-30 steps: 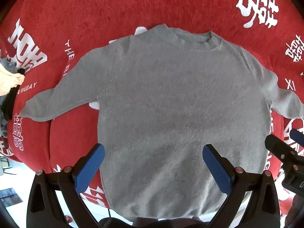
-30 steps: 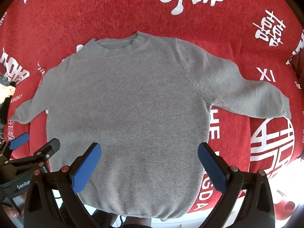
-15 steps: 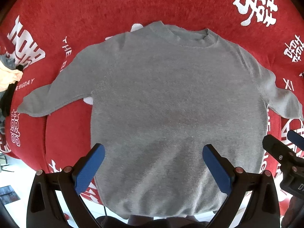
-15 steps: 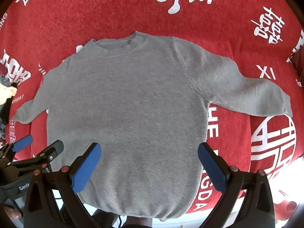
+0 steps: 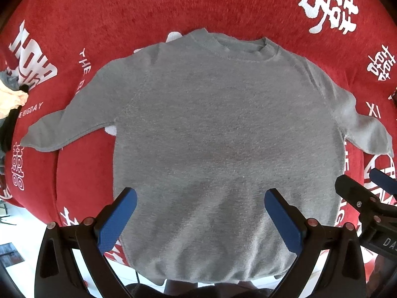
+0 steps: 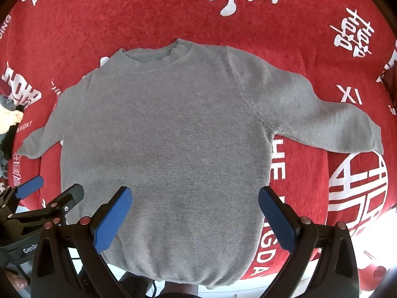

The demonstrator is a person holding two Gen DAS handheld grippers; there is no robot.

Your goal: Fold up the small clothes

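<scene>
A small grey sweater (image 5: 223, 129) lies flat, front up, on a red cloth, collar far from me, both sleeves spread out to the sides. It also shows in the right wrist view (image 6: 168, 134). My left gripper (image 5: 201, 213) is open and empty above the lower body of the sweater. My right gripper (image 6: 196, 211) is open and empty over the same lower part. The right gripper shows at the right edge of the left wrist view (image 5: 367, 198); the left gripper shows at the lower left of the right wrist view (image 6: 47, 198).
The red cloth (image 5: 124, 12) has white characters and lettering and covers the surface. A heap of other clothes (image 5: 10, 99) lies at the far left edge. The near edge of the surface runs just below the sweater's hem.
Both grippers have drifted slightly; the sweater sits a little higher and more centred in the left view. The sweater has not been moved. Both grippers stay open.
</scene>
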